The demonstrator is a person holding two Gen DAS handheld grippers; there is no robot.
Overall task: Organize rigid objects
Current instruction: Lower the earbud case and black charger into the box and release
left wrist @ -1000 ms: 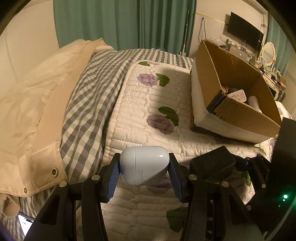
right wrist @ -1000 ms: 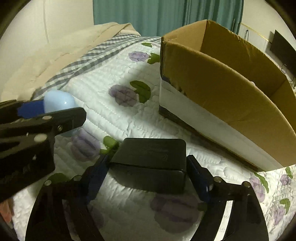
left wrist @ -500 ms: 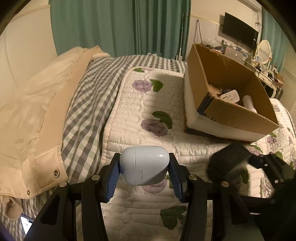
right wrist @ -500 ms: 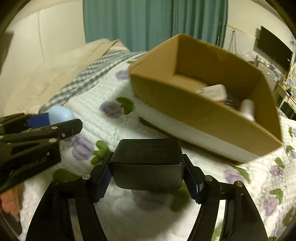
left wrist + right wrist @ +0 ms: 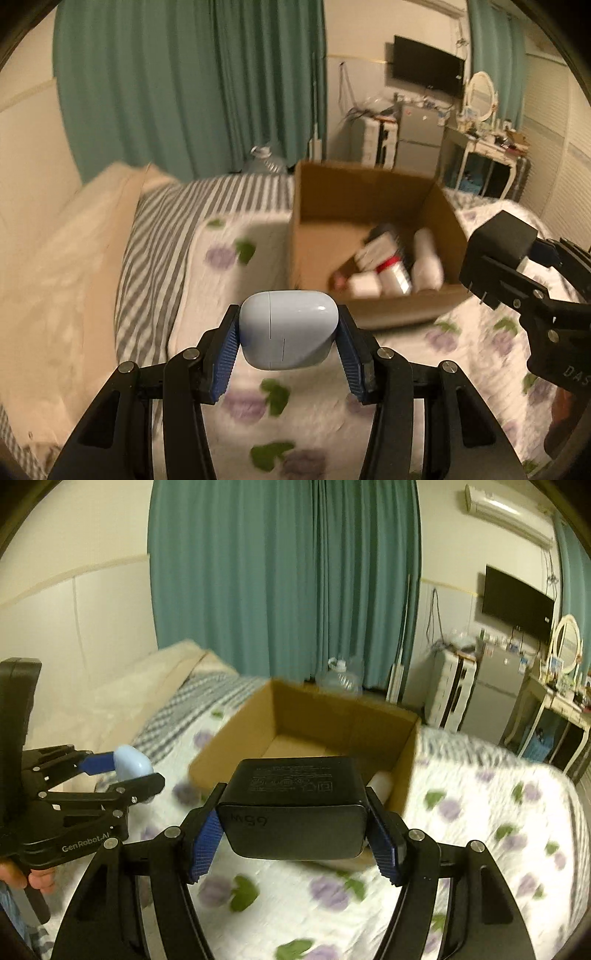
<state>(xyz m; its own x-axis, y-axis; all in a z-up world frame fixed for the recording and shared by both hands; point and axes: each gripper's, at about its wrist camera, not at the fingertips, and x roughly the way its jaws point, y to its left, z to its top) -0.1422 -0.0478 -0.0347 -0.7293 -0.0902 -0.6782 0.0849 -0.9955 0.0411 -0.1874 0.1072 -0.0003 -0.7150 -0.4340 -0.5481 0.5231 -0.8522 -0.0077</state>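
My left gripper (image 5: 288, 338) is shut on a pale blue earbud case (image 5: 288, 328) and holds it above the bed, short of the open cardboard box (image 5: 317, 192). The case also shows in the right wrist view (image 5: 133, 764). My right gripper (image 5: 293, 823) is shut on a black power adapter (image 5: 295, 805), held above the quilt just before the box (image 5: 236, 742). The adapter shows at the right of the left wrist view (image 5: 498, 236). Several small items (image 5: 384, 266) lie inside the box.
The box stands on a white quilt with purple flowers (image 5: 480, 339). A checked cover (image 5: 159, 221) and a cream duvet (image 5: 66, 258) lie to the left. Teal curtains (image 5: 280, 579), a small fridge (image 5: 421, 140), a dressing table (image 5: 491, 147) and a wall TV (image 5: 517, 602) are behind.
Both grippers have risen and tilted up with their objects still held, so the box's inside and the room behind now show. The right gripper has moved closer to the box.
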